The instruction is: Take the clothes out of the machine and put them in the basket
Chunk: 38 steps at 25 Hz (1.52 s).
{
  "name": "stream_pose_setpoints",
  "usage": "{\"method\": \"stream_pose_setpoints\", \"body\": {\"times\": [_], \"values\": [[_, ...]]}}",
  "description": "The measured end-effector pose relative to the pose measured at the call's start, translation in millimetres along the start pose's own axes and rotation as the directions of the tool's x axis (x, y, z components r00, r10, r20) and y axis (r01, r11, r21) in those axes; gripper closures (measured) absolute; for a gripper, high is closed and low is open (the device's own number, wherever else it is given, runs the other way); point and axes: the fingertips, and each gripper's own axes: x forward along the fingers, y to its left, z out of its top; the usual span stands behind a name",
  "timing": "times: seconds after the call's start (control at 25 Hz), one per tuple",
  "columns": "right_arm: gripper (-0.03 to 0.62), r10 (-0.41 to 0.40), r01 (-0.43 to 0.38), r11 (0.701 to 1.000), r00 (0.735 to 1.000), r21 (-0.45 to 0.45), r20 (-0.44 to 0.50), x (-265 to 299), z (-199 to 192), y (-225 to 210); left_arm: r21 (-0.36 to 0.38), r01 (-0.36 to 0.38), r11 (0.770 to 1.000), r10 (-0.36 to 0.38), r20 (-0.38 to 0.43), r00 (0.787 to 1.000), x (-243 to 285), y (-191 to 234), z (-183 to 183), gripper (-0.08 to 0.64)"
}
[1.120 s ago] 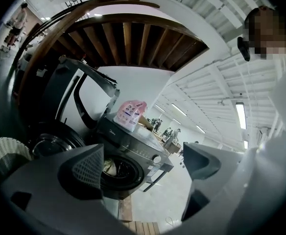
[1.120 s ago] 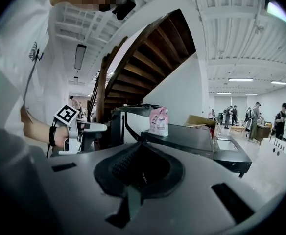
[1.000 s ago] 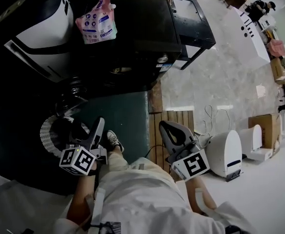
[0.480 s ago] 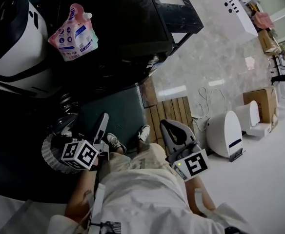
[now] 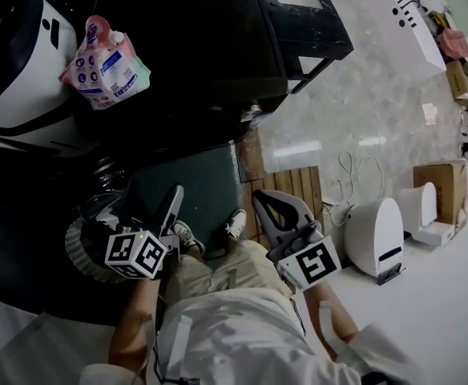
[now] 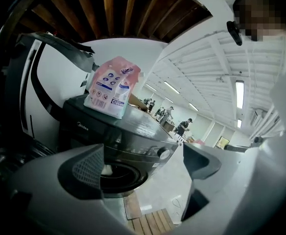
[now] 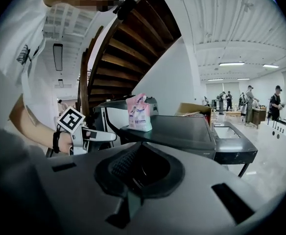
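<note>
1. Dark grey, the front-loading washing machine (image 5: 206,46) stands under a wooden staircase (image 7: 133,38), and a pink detergent pouch (image 5: 102,58) stands upright on its flat top.
2. The left gripper (image 5: 158,208) is held low in front of the machine, with its jaws wide apart and nothing between them.
3. Seen through that gap in the left gripper view, the round drum opening (image 6: 114,176) sits below the control knob (image 6: 163,153). A small pale scrap (image 6: 105,170) shows at its edge; whether it is clothing I cannot tell.
4. The right gripper (image 5: 268,208) is held level beside the left one, over the person's right knee. Its jaws are closed together and it is empty; the right gripper view shows only the dark pads meeting.
5. The basket (image 5: 77,247), round with pale ribbed walls, sits on the floor at the person's left, just beside the left gripper's marker cube (image 5: 135,253). Its inside is too dark to make out.
6. The person's sneakers (image 5: 236,221) rest at the edge of a green mat (image 5: 190,184), next to a slatted wooden platform (image 5: 290,192).
7. Off to the right on the pale floor stand a white rounded appliance (image 5: 376,235) and a cardboard box (image 5: 441,181).
</note>
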Motion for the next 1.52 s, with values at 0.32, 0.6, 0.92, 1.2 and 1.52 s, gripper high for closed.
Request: {"method": "stream_pose_setpoints", "body": {"times": [0.32, 0.6, 0.92, 1.2, 1.52], "values": [[0.578, 0.084, -0.084, 0.991, 0.996, -0.101, -0.005, 61, -39, -4, 0.004, -0.008, 1.000, 0.008, 0.052, 0.999, 51, 40, -45, 0.069], [0.578, 0.088, -0.084, 0.985, 0.996, -0.151, 0.018, 129, -96, 36, 0.013, 0.050, 0.999, -0.051, 0.093, 0.994, 72, 118, -105, 0.069], [0.578, 0.168, -0.173, 0.938, 0.985, -0.299, -0.042, 196, -184, 66, 0.024, 0.126, 0.992, -0.129, 0.183, 0.975, 114, 169, -176, 0.069], [0.578, 0.236, -0.233, 0.900, 0.971, -0.370, -0.037, 284, -298, 73, 0.099, 0.159, 0.982, -0.176, 0.202, 0.964, 175, 240, -270, 0.069], [0.578, 0.265, -0.221, 0.890, 0.963, -0.399, 0.058, 327, -375, 36, 0.121, 0.194, 0.973, -0.219, 0.247, 0.944, 238, 275, -312, 0.069]]}}
